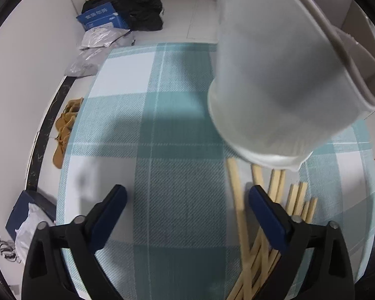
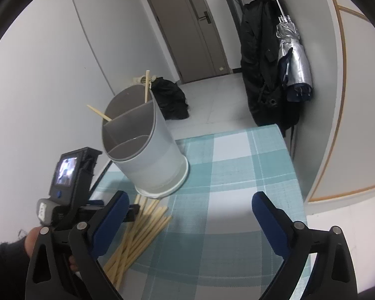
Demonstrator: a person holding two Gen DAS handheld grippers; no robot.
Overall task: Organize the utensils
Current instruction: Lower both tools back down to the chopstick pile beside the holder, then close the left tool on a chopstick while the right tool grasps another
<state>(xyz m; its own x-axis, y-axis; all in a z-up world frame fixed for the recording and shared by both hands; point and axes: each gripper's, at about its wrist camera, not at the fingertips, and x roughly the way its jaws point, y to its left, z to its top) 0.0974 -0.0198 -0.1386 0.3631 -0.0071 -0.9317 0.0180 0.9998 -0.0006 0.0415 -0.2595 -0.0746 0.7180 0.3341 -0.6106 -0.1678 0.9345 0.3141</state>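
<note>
Chopsticks (image 2: pixel 140 227) lie in a loose pile on the checked surface (image 2: pixel 237 175), just in front of the holder (image 2: pixel 147 150). Two sticks (image 2: pixel 146 85) already stand in the holder's back part, so the job looks only just begun.

The left tool (image 1: pixel 187 200) points down at the pile with its jaws wide and nothing between them. One finger (image 1: pixel 265 210) sits over the sticks – I can't tell if it touches them, since the view is blurry there. In the right wrist view the left tool's body (image 2: pixel 70 175) shows just beside the holder.

The right tool (image 2: pixel 190 205) hangs over bare cloth, jaws wide and holding nothing.

The step in hand looks like picking up sticks. Next, the left tool should slide sideways so a few sticks lie between its fingers, pinch them, then lift and drop them in the holder – without bumping it.
</note>
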